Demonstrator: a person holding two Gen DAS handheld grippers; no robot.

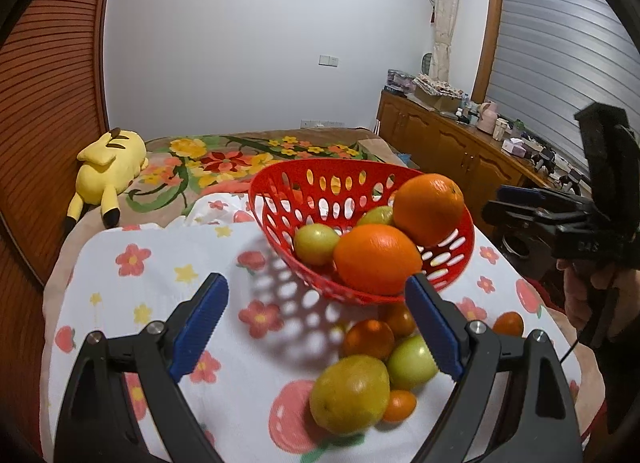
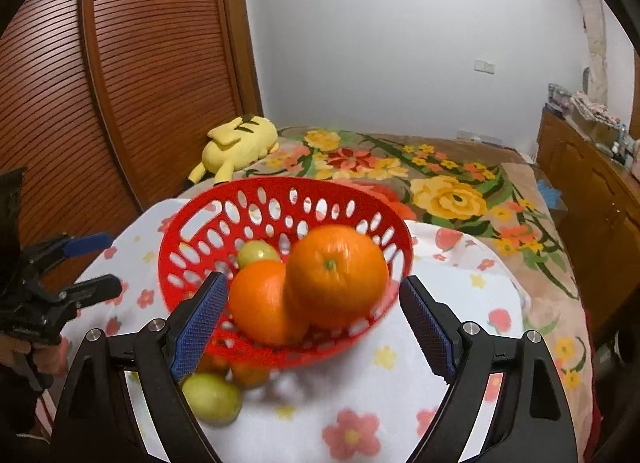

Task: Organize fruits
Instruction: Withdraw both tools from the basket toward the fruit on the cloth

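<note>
A red perforated basket (image 1: 320,169) (image 2: 280,185) stands on the flower-print tablecloth (image 1: 132,295). It holds two oranges (image 1: 378,259) (image 1: 428,209) (image 2: 336,275) (image 2: 262,303) and two small green fruits (image 1: 316,243). In front of it lie loose fruits: a large yellow-green one (image 1: 350,393) (image 2: 212,397), a green one (image 1: 412,361) and several small orange ones (image 1: 368,339). My left gripper (image 1: 316,295) (image 2: 110,263) hovers open over the loose fruits, empty. My right gripper (image 2: 312,295) (image 1: 496,203) stands open just before the basket, nothing between its pads.
A yellow plush toy (image 1: 108,167) lies on the floral bedspread (image 2: 448,191) behind the table. A slatted wooden wardrobe (image 2: 140,63) is at the left. A cluttered wooden sideboard (image 1: 448,135) runs along the right wall. A hand (image 1: 584,295) holds the right gripper.
</note>
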